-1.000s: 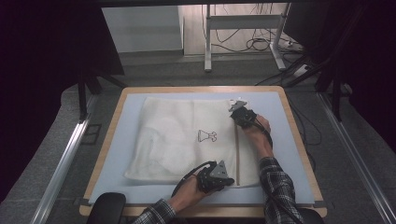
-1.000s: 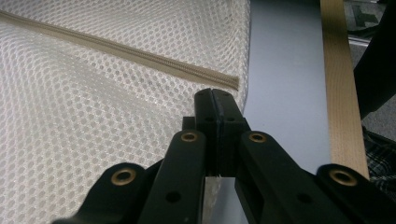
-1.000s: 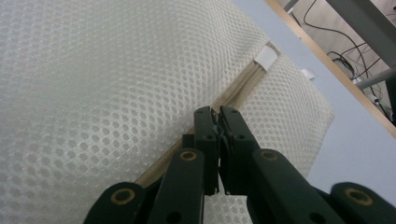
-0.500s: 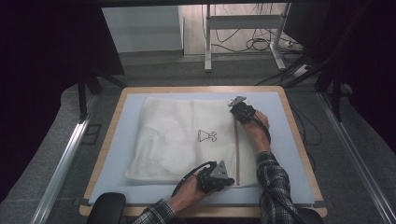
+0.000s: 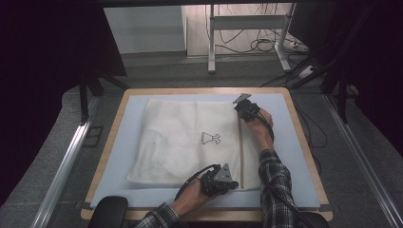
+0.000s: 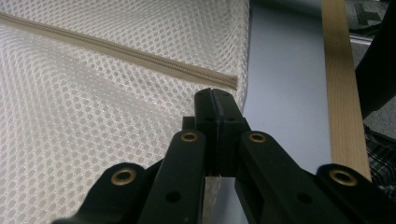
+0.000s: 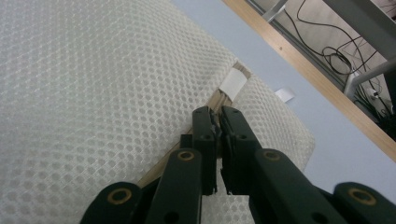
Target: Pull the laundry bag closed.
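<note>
A white mesh laundry bag [image 5: 180,137] with a small black print lies flat on the blue mat. Its beige zipper [image 5: 241,152] runs along the bag's right side. My left gripper [image 5: 233,184] is at the bag's near edge; in the left gripper view it [image 6: 215,95] is shut on the mesh edge just beside the zipper's end [image 6: 229,81]. My right gripper [image 5: 242,114] sits at the zipper's far end. In the right gripper view it [image 7: 215,114] is shut on the zipper pull, just short of a white fabric tab [image 7: 232,84].
The blue mat [image 5: 294,156] covers a wooden table top [image 5: 304,137]. A small white tag [image 7: 285,94] lies on the mat past the bag's corner. A black rounded object [image 5: 108,211] sits at the table's near left corner. Desk legs and cables stand beyond the table.
My right gripper has slid a little along the zipper toward the bag's far edge. The left gripper has stayed where it was on the near edge.
</note>
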